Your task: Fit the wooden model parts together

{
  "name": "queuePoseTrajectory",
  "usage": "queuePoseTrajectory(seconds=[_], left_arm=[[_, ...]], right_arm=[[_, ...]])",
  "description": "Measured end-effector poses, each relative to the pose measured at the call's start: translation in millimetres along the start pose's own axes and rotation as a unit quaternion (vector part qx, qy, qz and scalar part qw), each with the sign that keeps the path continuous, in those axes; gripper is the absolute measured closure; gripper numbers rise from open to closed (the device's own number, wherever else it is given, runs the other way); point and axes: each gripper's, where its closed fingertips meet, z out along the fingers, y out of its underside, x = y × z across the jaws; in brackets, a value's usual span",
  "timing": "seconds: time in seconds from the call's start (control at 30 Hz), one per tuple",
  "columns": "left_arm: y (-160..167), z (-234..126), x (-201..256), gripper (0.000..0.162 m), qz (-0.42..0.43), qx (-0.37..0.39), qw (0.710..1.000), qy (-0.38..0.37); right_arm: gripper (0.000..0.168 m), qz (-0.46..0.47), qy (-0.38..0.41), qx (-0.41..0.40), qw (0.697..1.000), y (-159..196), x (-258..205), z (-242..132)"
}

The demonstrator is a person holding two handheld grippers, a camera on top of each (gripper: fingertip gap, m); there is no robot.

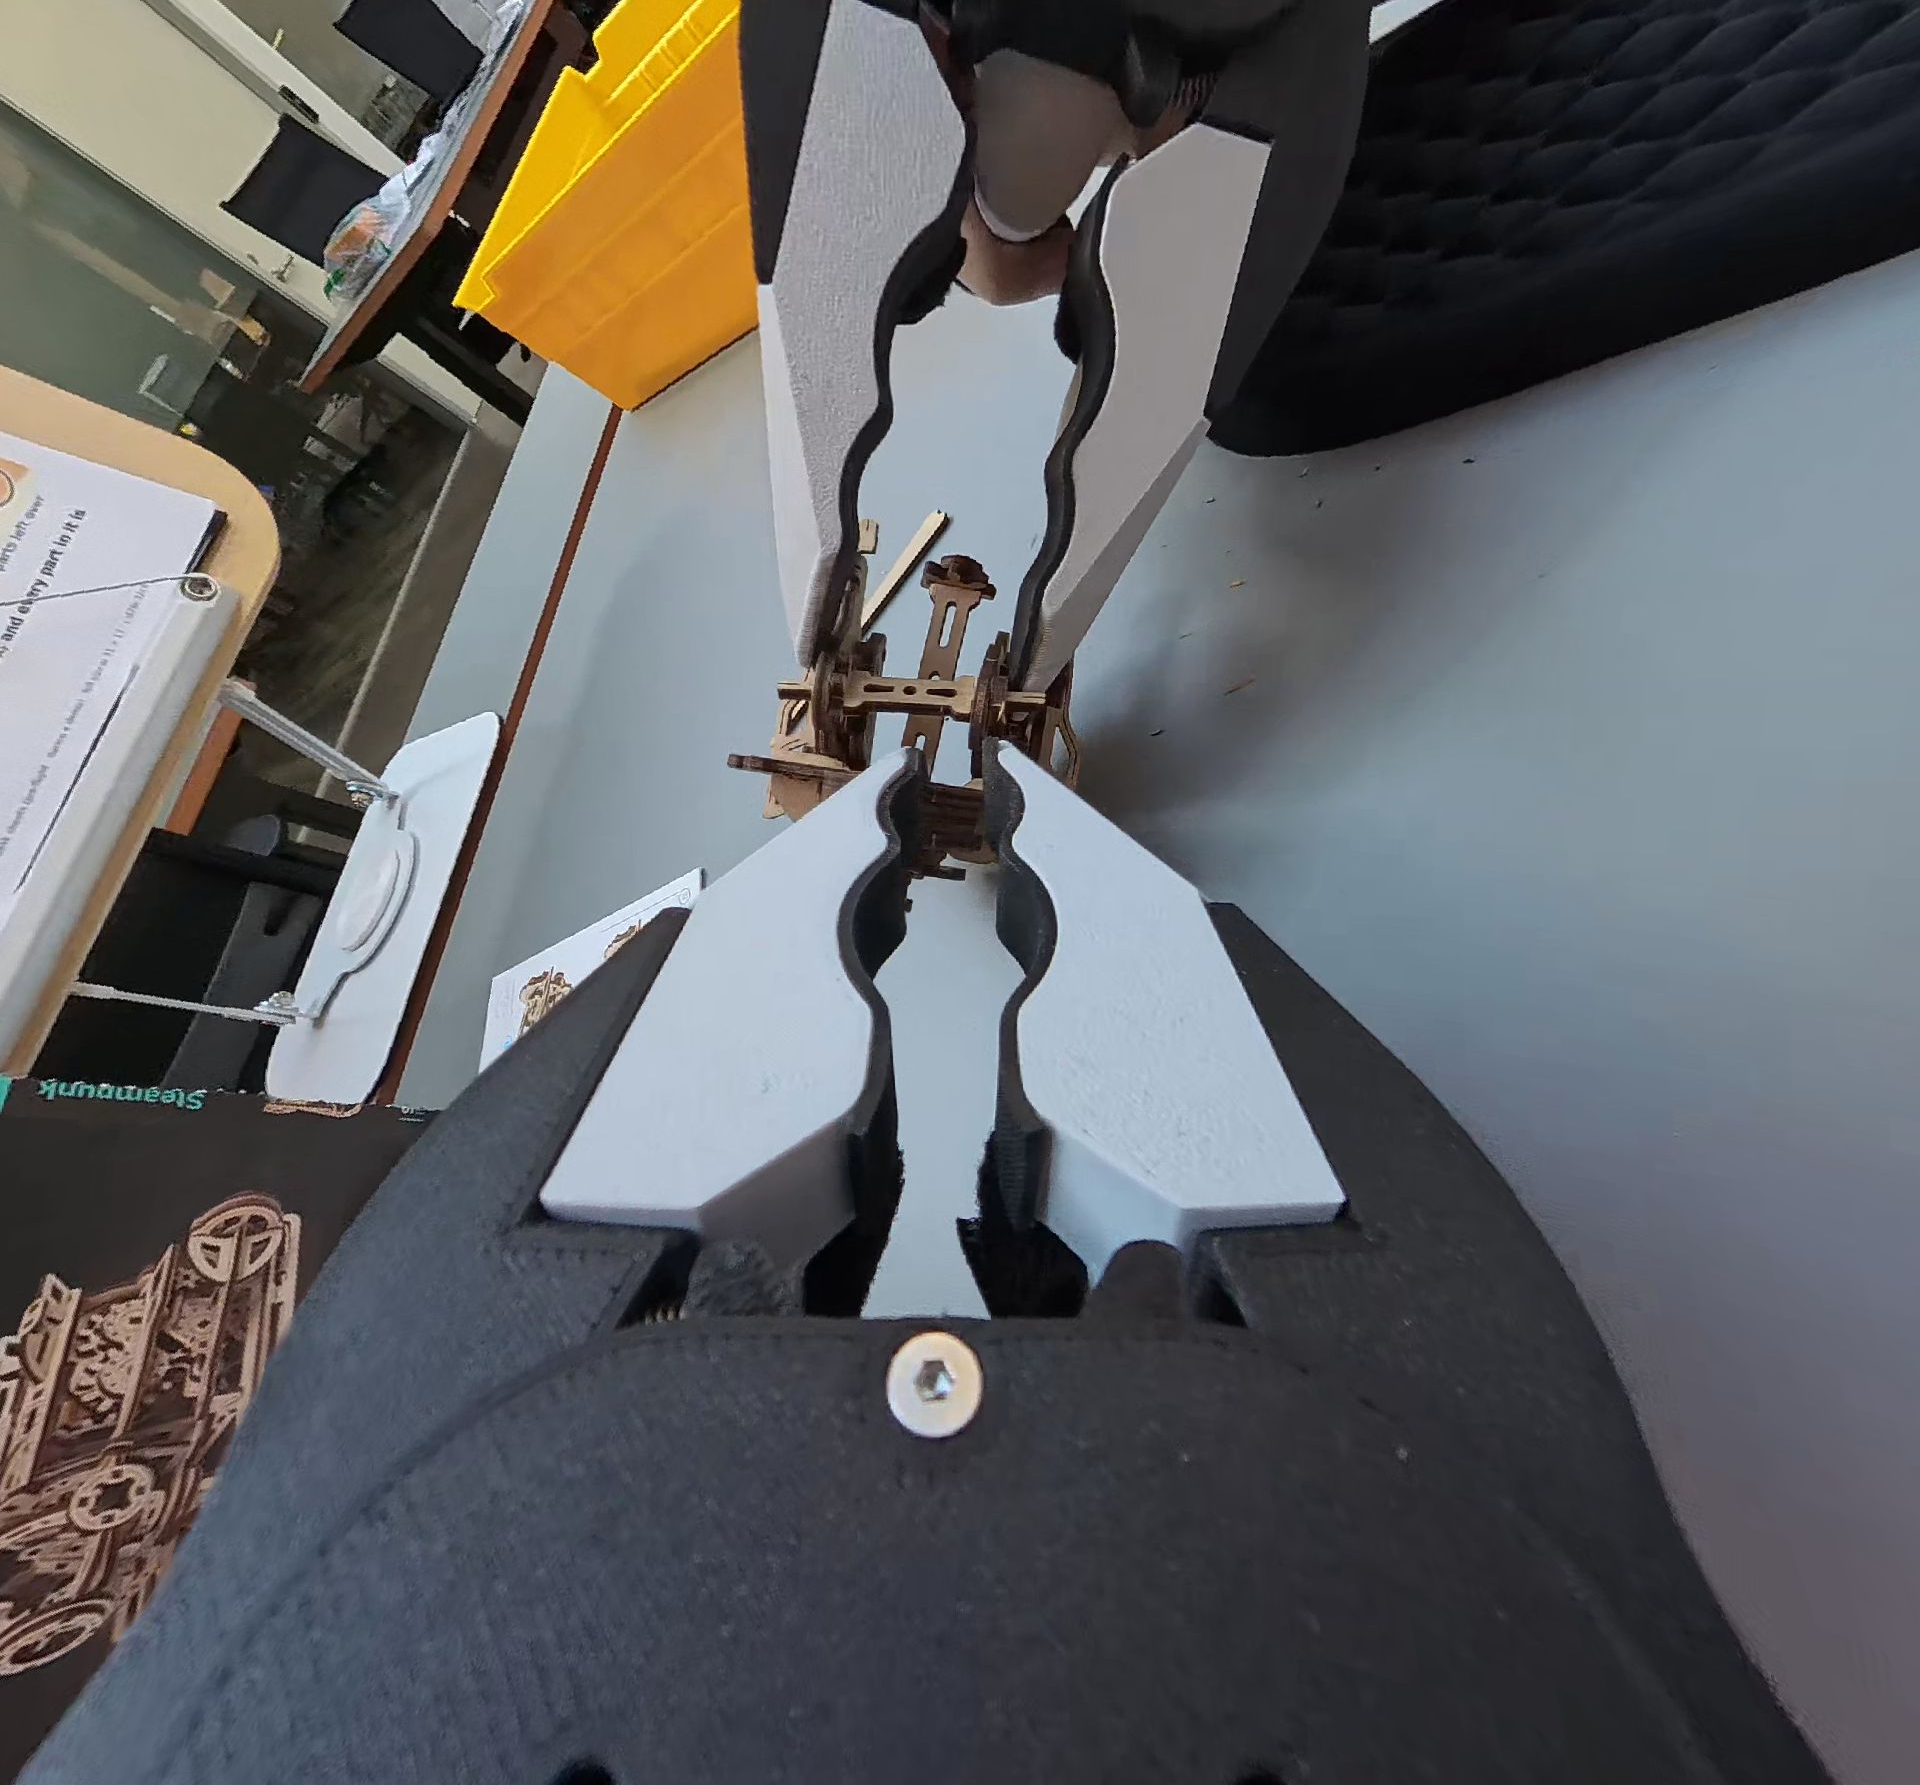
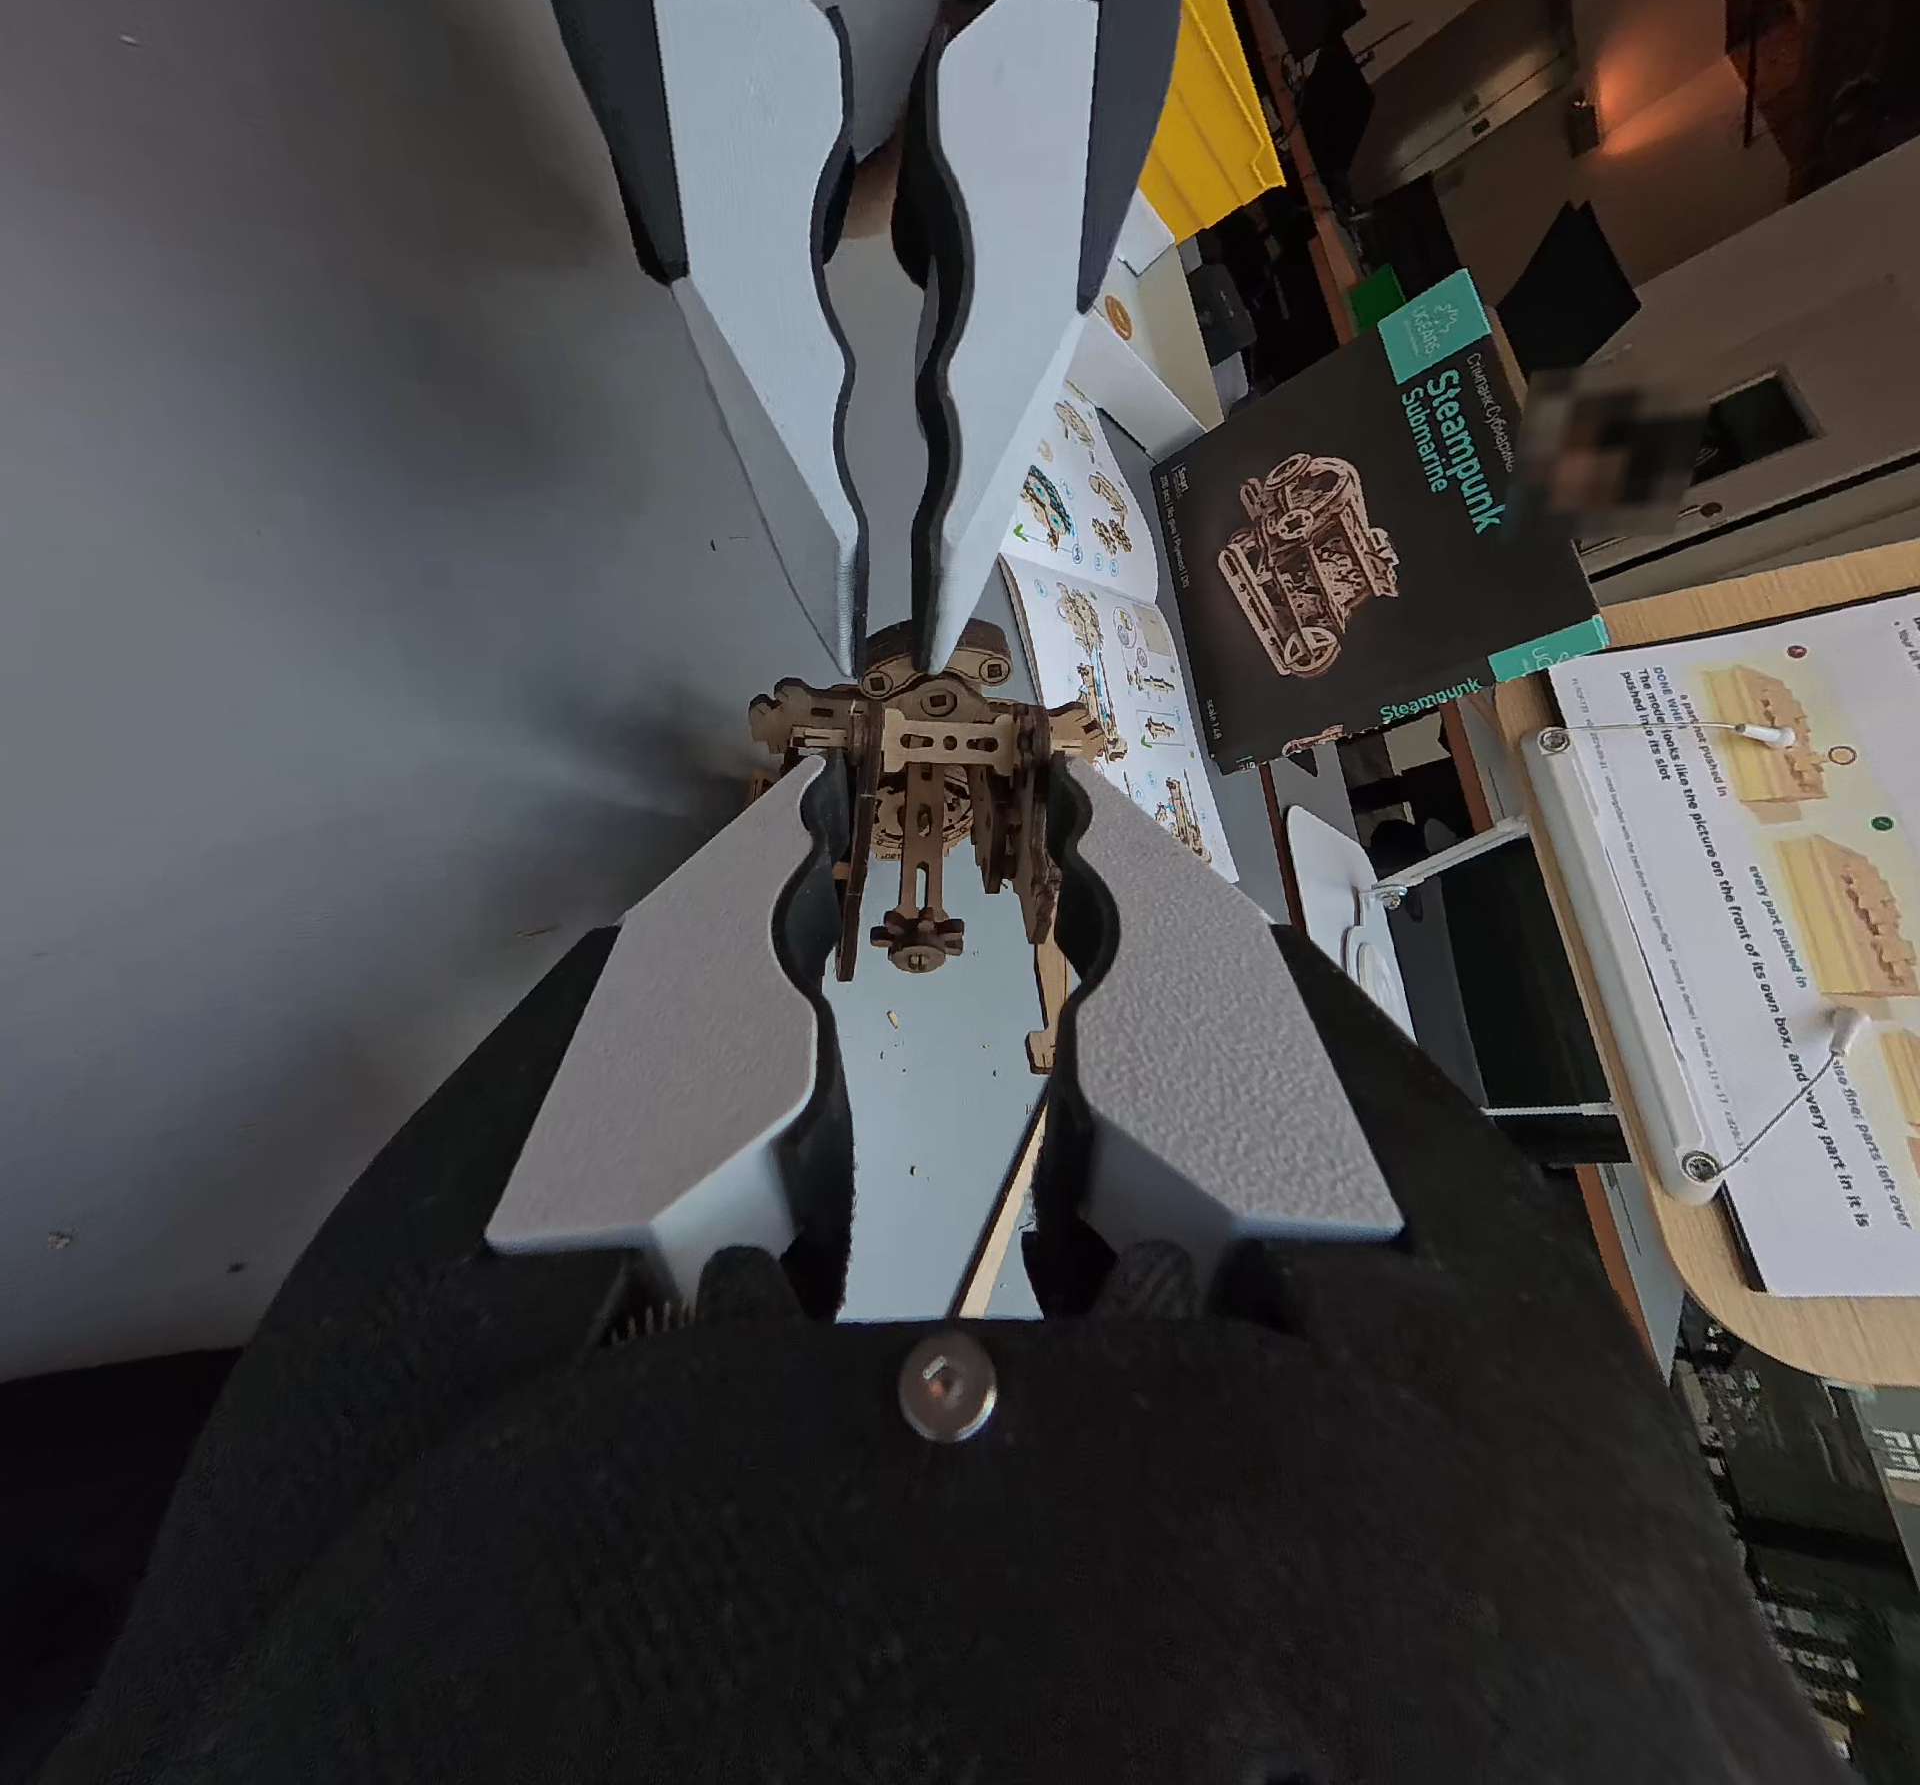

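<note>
A small wooden model [image 1: 909, 696] of laser-cut gears and an axle is held just above the grey table [image 1: 1455, 800]. My left gripper [image 1: 951, 779] is shut on its near end, jaws narrow. My right gripper [image 1: 935, 644] reaches in from the far side, its jaws spread across the model's two side plates. In the right wrist view the model [image 2: 940, 748] sits between my right gripper's [image 2: 940, 779] pads, a small gear on a stem pointing toward the camera. My left gripper [image 2: 891, 665] pinches the model's round far part. A thin wooden strip [image 1: 909, 556] shows behind the model.
Yellow bins [image 1: 623, 208] stand at the table's far end and a black quilted mat [image 1: 1662, 125] lies to the right. The black kit box [image 2: 1371, 530], an open instruction booklet [image 2: 1101, 655] and a clipboard with a printed sheet [image 2: 1766, 904] lie beside the work spot. My left and right fingertips are right by each other.
</note>
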Motion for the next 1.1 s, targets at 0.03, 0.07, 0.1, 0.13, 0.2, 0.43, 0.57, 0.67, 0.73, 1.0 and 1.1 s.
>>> queuePoseTrajectory(seconds=[0.03,0.07,0.1,0.13,0.2,0.43,0.57,0.67,0.73,1.0,1.1], left_arm=[[0.2,2.7,3.0,0.154,0.010,-0.006,1.000,-0.001],[0.7,5.3,4.0,0.158,0.018,-0.012,1.000,-0.006],[2.0,7.6,2.9,0.159,0.027,-0.020,0.999,-0.017],[3.8,9.5,3.5,0.159,0.036,-0.027,0.999,-0.021],[7.6,12.7,3.1,0.161,0.052,-0.041,0.997,-0.033],[0.3,13.9,0.1,0.162,0.037,-0.031,0.998,-0.043],[-1.9,12.6,-0.5,0.162,0.026,-0.025,0.999,-0.038],[0.3,13.8,3.6,0.162,0.027,-0.029,0.999,-0.026],[1.2,14.4,7.6,0.162,0.023,-0.028,0.999,-0.013],[-2.3,12.4,11.5,0.162,0.002,-0.011,1.000,0.016],[-2.0,11.6,12.9,0.162,0.020,-0.013,1.000,0.016]], right_arm=[[0.132,-0.001,0.000,0.000,1.000,0.0,-0.2,0.2],[0.132,-0.001,-0.002,0.001,1.000,0.2,-0.7,0.5],[0.132,0.002,-0.003,0.003,1.000,0.2,-1.5,0.9],[0.132,0.006,-0.005,0.003,1.000,1.1,-1.9,1.5],[0.132,0.011,-0.006,0.005,1.000,2.7,-1.5,1.7],[0.132,0.050,-0.015,0.021,0.998,3.2,3.1,-1.0],[0.132,0.048,-0.018,0.024,0.998,1.4,4.6,-2.7],[0.132,0.015,-0.021,0.020,0.999,2.3,0.5,-1.5],[0.132,-0.004,-0.031,0.020,0.999,2.9,-3.7,-1.1],[0.132,-0.012,-0.044,0.030,0.998,1.2,-6.3,-3.7],[0.132,0.010,-0.051,0.022,0.998,1.7,-6.9,-2.8]])
